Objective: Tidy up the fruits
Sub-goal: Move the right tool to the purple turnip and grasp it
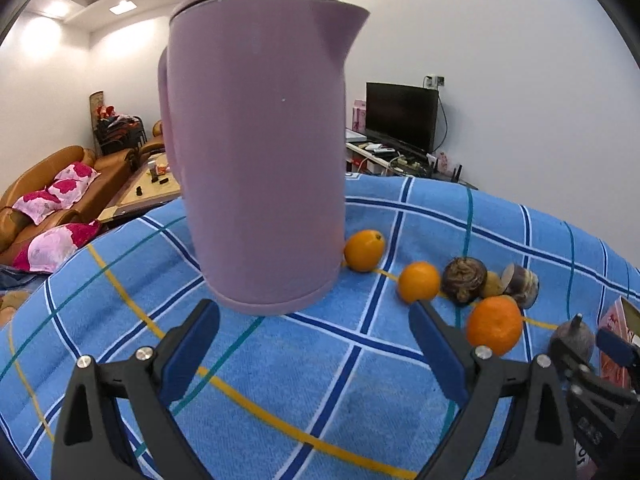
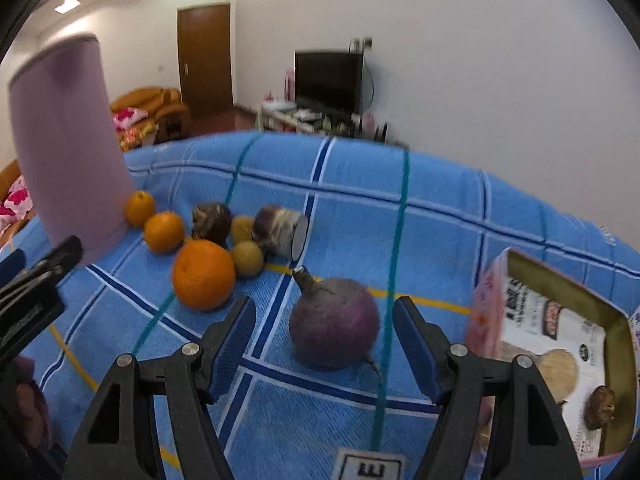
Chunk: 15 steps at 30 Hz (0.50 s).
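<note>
1. A table is covered with a blue checked cloth (image 2: pixel 440 208) crossed by white, dark blue, teal and yellow lines.
2. A tall lilac kettle (image 1: pixel 256 152) with its lid on stands upright at the left of the table, spout facing right.
3. The left gripper (image 1: pixel 314 344) points at the base of the kettle. Its blue-padded jaws stand wide apart with only cloth between them; it grips nothing.
4. Just right of the kettle lies a small orange (image 1: pixel 364 250), touching or almost touching its base. Another orange (image 1: pixel 419 282) lies nearer, and the largest orange (image 2: pixel 204 274) is nearest of the three.
5. Behind the oranges sit two brown-purple taro-like roots (image 2: pixel 211 222), one with a cut flat face, and two small yellowish fruits (image 2: pixel 248 258) beside them.
6. A round purple turnip (image 2: pixel 334 322) with a stub of stalk lies apart, to the right of the cluster.
7. The right gripper (image 2: pixel 324 338) is aimed at the turnip. Its jaws are parted wider than the turnip, which sits in the gap just beyond the tips, untouched.
8. An open printed box (image 2: pixel 560 320) lies at the far right, with a small brown item inside.
</note>
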### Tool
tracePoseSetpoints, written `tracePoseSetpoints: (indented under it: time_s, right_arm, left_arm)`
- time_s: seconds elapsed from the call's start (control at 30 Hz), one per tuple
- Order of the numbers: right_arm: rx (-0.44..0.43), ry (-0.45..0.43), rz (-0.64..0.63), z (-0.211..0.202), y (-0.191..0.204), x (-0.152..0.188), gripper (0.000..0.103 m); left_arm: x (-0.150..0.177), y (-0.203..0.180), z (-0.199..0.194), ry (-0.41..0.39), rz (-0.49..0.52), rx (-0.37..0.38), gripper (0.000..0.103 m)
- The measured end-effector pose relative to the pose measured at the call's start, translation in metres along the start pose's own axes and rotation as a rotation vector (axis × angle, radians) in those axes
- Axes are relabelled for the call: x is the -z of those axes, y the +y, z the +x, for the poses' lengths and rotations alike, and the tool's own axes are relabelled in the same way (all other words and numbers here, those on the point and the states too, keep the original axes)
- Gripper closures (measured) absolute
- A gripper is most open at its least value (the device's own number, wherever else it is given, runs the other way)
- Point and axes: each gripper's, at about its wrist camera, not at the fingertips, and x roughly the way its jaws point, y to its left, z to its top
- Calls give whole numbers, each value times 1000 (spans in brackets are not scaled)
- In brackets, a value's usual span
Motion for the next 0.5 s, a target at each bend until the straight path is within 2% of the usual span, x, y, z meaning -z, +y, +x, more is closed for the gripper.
tracePoseSetpoints:
  time_s: [0.1,0.23,0.33,0.4,0.47,0.5]
  right_arm:
    - [12,62,-2,17,1,-5,31]
    - [-21,173,8,42,0,-8,31]
    - [-33,181,34,48,-4,-11,31]
    - [-39,181,23,47,-3,-12,37]
    - [-37,178,8,45,0,-12,50]
    - [-38,176,6,42,1,-10,50]
  left_arm:
    - [-1,-2,-1,-1,14,6,5]
    - [-3,0,-1,7,15,22,5]
    - [-4,-2,-1,13,26,23,5]
    - [-4,-2,-1,15,26,30,5]
    - [-4,-1,-2,17,26,41,5]
    - [-4,-2,-2,18,29,46,5]
